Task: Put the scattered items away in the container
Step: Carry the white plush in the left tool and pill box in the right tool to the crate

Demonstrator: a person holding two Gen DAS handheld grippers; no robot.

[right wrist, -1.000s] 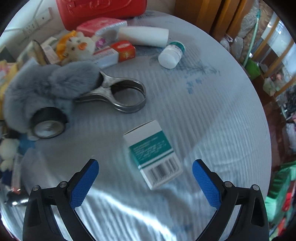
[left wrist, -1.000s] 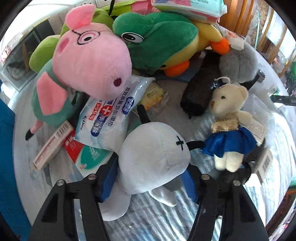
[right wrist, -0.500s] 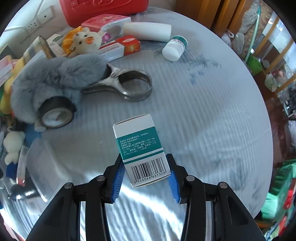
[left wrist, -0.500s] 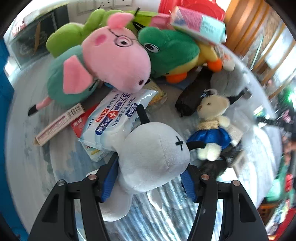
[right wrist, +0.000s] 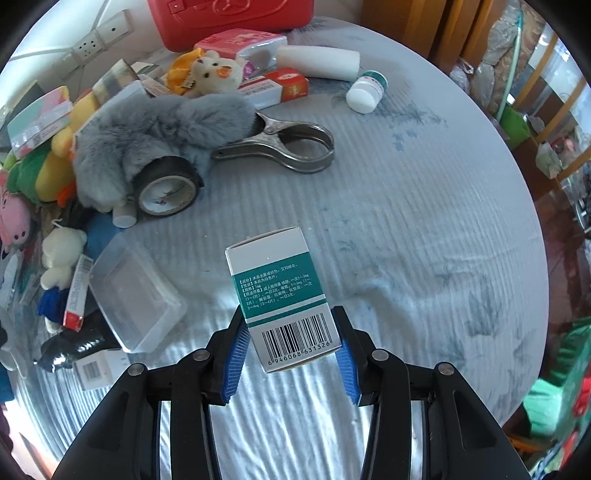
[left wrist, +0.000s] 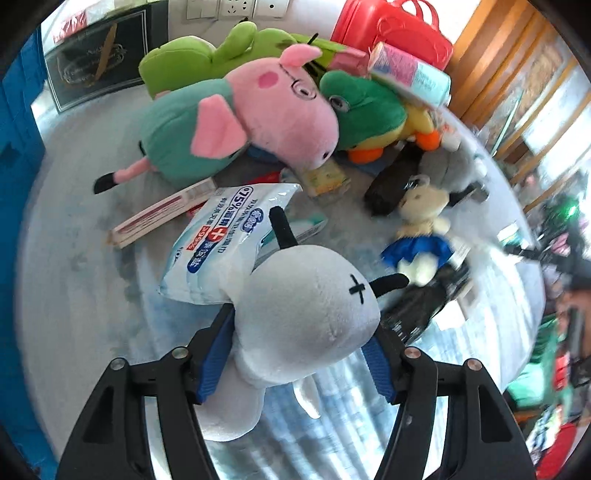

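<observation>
The left gripper has its blue pads pressed into the sides of a soft pale-grey plush toy with black ears and a stitched cross eye, held clear of the striped grey-blue tablecloth. The right gripper has just closed its jaws onto a white-and-teal cardboard medicine box with a barcode; the box sits between the pads, gripped at its barcode end and lifted off the cloth.

The likeliest container is the red plastic case at the far edge, beyond the pink pig plush and the green frog plush. To carry well, both loads should travel high enough to pass over the pile, and the box wants a steady squeeze, since only its lower end is clamped and it may pivot.

The case is cut off by the frame in both views, so I cannot tell whether its lid is open. The plush's body hangs hidden below the pads. The small bear in a blue skirt is blurred.
</observation>
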